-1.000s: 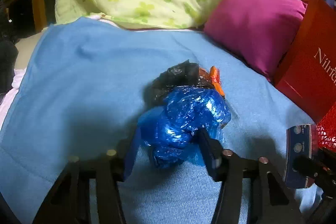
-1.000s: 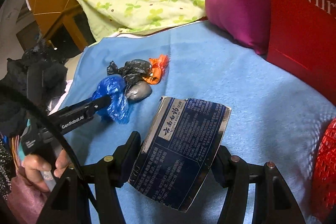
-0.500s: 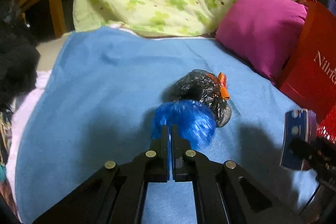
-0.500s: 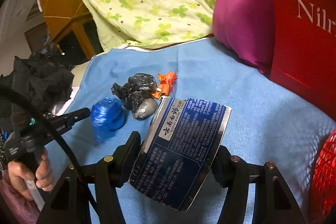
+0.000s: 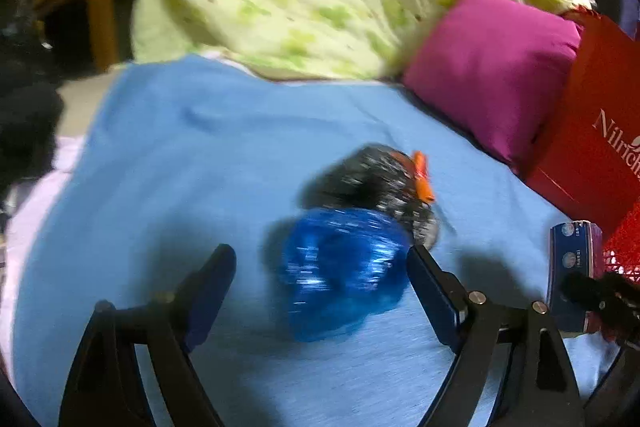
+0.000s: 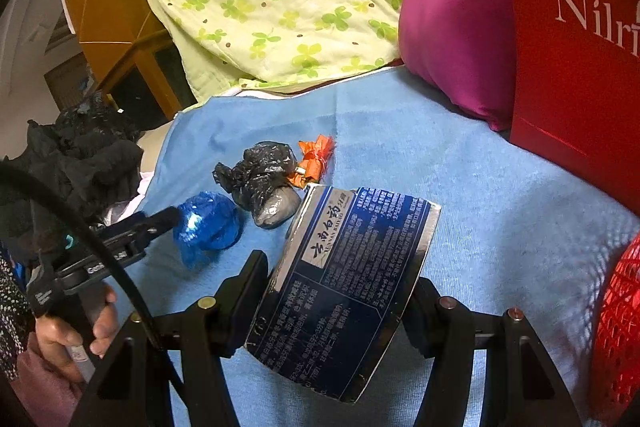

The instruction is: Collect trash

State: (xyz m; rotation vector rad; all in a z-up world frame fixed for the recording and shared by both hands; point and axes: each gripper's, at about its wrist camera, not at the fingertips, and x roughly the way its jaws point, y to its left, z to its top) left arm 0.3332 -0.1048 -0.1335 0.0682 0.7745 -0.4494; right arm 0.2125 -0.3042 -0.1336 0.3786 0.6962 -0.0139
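Left tool (image 5: 320,267) jaws opening, crumpled blue plastic bag (image 5: 344,267) loose between them; right tool (image 6: 336,287) clamped on dark blue printed carton (image 6: 344,291)

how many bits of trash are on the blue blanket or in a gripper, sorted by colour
blue: 2 (crumpled blue bag, dark blue carton held in the right gripper)
black: 1 (black bag)
orange: 1 (orange wrapper)
total: 4
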